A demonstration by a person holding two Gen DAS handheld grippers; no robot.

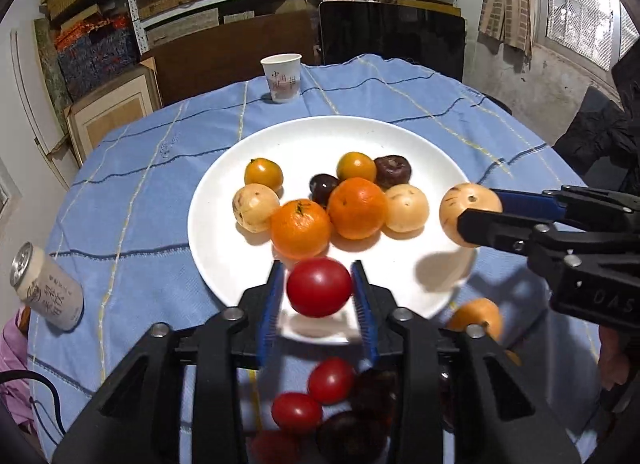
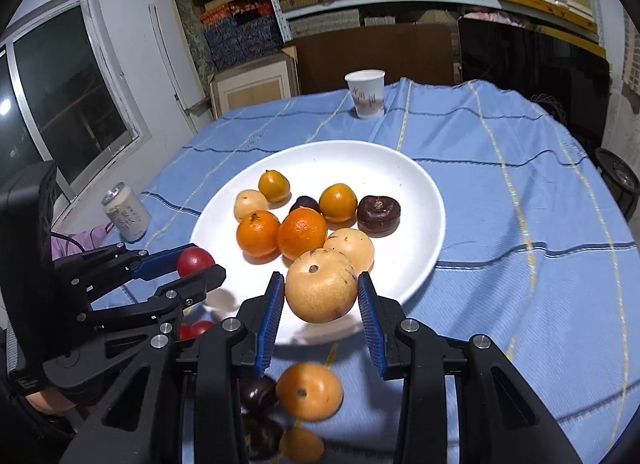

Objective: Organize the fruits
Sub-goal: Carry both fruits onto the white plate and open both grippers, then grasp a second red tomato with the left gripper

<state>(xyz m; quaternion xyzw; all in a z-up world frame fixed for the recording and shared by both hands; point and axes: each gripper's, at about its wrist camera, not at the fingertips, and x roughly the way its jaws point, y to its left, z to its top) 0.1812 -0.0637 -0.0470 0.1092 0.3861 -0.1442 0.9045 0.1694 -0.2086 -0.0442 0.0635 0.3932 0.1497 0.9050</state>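
Hidden or unclear:
- Loose fruit on the blue tablecloth (image 1: 160, 191) lies under the gripper bodies. In the left wrist view, two tomatoes (image 1: 331, 380) show between the black arms. The dark fruits beside them are blurred and half covered.
- In the right wrist view, an orange-tan fruit (image 2: 309, 391) shows low in the frame. A dark one to its left is cut off.

Grippers:
- Left gripper (image 1: 319, 268): the pads stand slightly apart, with a thin gap on either side of the red tomato (image 1: 319, 287). The tomato is above the near rim of the white plate (image 1: 328, 131).
- Right gripper (image 2: 320, 278): clamped on the tan fruit (image 2: 321, 288), above the plate's near edge.

Differences between views:
- Only the right wrist view shows the left gripper side-on, at centre left.
- The left wrist view shows the right gripper entering from the right edge.
- Both views show the paper cup (image 1: 281, 77) and the can (image 1: 46, 288).
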